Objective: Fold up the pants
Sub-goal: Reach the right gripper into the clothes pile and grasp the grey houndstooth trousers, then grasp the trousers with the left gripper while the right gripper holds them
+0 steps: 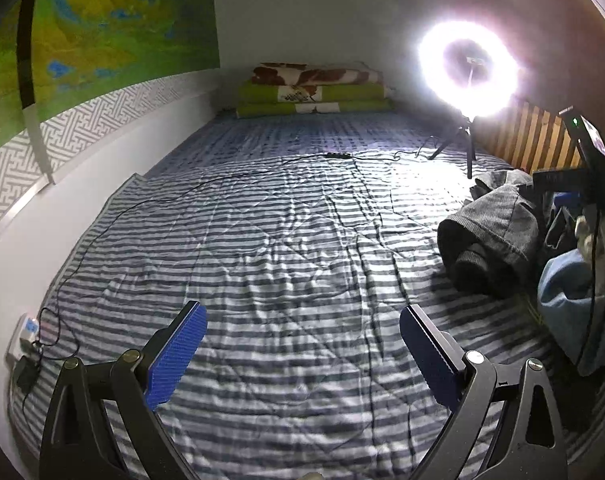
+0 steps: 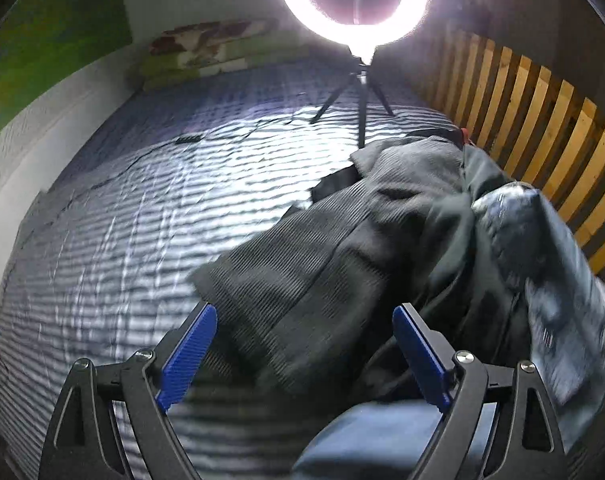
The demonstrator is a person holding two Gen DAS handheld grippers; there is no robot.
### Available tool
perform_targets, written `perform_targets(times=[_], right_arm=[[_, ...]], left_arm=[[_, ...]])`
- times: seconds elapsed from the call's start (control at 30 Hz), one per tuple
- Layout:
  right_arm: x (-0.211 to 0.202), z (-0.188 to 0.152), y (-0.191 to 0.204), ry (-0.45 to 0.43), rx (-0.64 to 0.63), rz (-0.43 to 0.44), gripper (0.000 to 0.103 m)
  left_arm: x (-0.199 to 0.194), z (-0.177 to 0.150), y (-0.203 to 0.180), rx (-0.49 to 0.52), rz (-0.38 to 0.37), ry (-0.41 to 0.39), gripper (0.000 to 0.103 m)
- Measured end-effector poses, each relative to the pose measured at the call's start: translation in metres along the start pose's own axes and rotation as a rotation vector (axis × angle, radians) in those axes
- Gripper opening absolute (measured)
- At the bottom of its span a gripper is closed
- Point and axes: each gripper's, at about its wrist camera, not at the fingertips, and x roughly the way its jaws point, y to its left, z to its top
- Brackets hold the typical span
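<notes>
Two grippers, left point(image 1: 303, 322) and right point(image 2: 304, 322), each showed two blue pads. One striped quilt point(image 1: 262, 240) carried one ring light point(image 1: 468, 70) on one tripod point(image 1: 460, 140) near its far right edge, three stacked folded blankets point(image 1: 316, 90) at its far edge, and one heap of garments point(image 2: 382, 232) along its right edge.

The left gripper point(image 1: 303, 354) is held wide apart, blue-padded fingers point(image 1: 177, 354) empty, above a blue-and-white striped quilted bed cover point(image 1: 282, 240). A heap of dark grey ribbed clothing point(image 1: 490, 236) is seen at the right, near a glowing ring light point(image 1: 468, 70).
</notes>
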Motion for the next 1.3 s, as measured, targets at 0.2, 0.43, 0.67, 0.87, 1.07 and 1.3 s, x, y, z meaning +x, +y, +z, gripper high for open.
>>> perform_targets(times=[0.2,0.43,0.67,0.87,1.07,1.3], right_arm=[[0.034,0.041,-0.005,0.038,-0.028,0.039,0.087],[0.100,0.061,0.013,0.074,-0.138,-0.130,0.088],[0.136,0.041,0.014,0.161,-0.238,-0.245,0.086],[0.099,0.039,-0.008,0.136,-0.171,-0.192,0.013],[0.036,0.042,-0.021,0.045,-0.136,-0.126,0.010],[-0.028,0.052,-0.024,-0.016,-0.041,0.044,0.001]], left_arm=[[0.028,-0.003,-0.008,-0.002,-0.009,0.030,0.099],[0.052,-0.016,-0.012,0.032,0.006,0.059,0.099],[0.069,-0.031,-0.003,0.028,0.016,0.099,0.098],[0.062,-0.037,0.003,0.025,0.021,0.096,0.096],[0.045,-0.037,0.010,0.020,0.024,0.092,0.094],[0.007,-0.027,0.018,0.018,0.031,0.051,0.094]])
